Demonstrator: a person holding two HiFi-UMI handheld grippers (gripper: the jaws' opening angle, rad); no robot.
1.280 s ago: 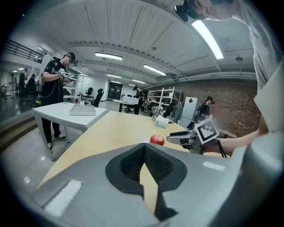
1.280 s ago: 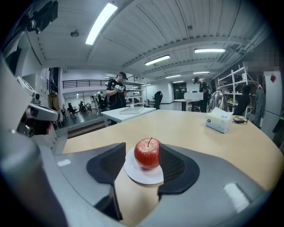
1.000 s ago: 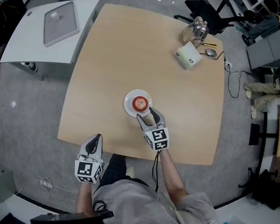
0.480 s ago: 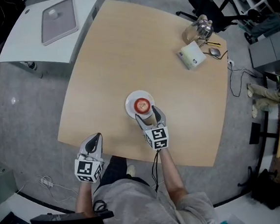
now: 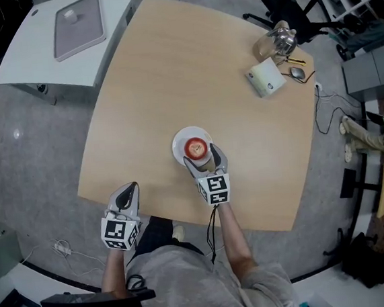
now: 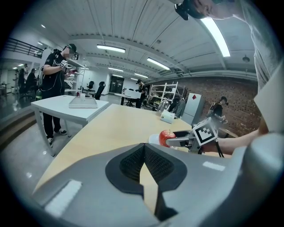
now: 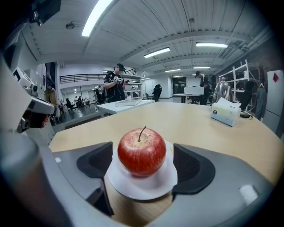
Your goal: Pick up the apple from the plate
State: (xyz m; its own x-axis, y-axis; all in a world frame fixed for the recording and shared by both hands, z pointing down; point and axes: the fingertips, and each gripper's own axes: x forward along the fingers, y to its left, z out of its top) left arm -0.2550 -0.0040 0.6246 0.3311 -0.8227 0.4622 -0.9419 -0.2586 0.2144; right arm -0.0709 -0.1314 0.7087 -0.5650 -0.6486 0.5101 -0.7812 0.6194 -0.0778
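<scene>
A red apple (image 5: 195,147) (image 7: 141,152) stands upright on a small white plate (image 5: 179,144) (image 7: 142,184) on the wooden table. My right gripper (image 5: 204,158) (image 7: 144,165) reaches over the plate's near edge. Its jaws are opening, one on each side of the apple, and there is a gap between each pad and the fruit. My left gripper (image 5: 128,188) (image 6: 144,148) hovers at the table's near edge, left of the plate, with its jaws together and nothing in them. The left gripper view shows the apple (image 6: 166,138) and the right gripper (image 6: 177,141) off to its right.
At the far right of the table sit a tissue box (image 5: 266,78) and a glass pot (image 5: 274,40). A white side table with a grey tray (image 5: 75,26) stands beyond the far left corner. A person (image 6: 55,75) stands by it. Chairs and cables lie right.
My right gripper has slid forward over the plate and its jaws have spread wider around the apple. My left gripper has barely shifted.
</scene>
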